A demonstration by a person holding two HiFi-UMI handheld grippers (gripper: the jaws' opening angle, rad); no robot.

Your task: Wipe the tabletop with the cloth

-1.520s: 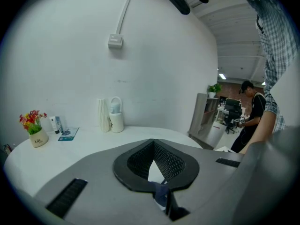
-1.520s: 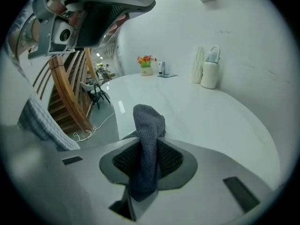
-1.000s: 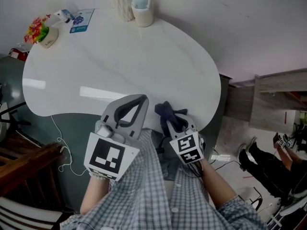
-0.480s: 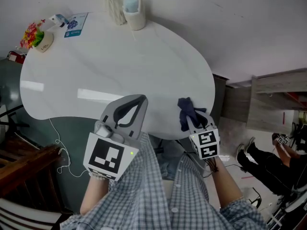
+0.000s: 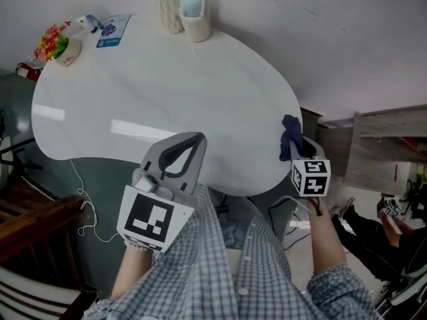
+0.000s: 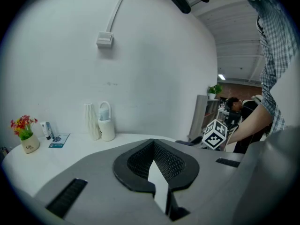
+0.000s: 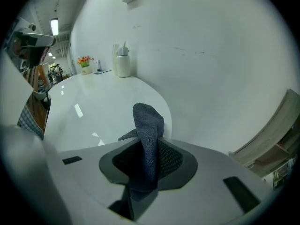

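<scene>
A dark blue cloth [image 5: 291, 136] is pinched in my right gripper [image 5: 297, 151], which sits at the right edge of the white tabletop [image 5: 167, 92]. In the right gripper view the cloth [image 7: 148, 139] stands up between the closed jaws of that gripper [image 7: 146, 172], with the table stretching away to the left. My left gripper [image 5: 179, 153] hovers over the table's near edge, shut with nothing in it. Its own view shows the left gripper [image 6: 157, 182] with jaws together and the right gripper's marker cube [image 6: 215, 135] off to the right.
At the table's far edge stand a ribbed white vase [image 5: 168, 7] and a white basket-like holder [image 5: 195, 13]. A small flower pot [image 5: 59, 45], a little bottle and a blue card [image 5: 112, 32] lie at the far left. Wooden furniture [image 5: 380, 139] is to the right.
My right gripper has carried the cloth rightward along the table's near edge to its right rim. The left gripper has stayed put.
</scene>
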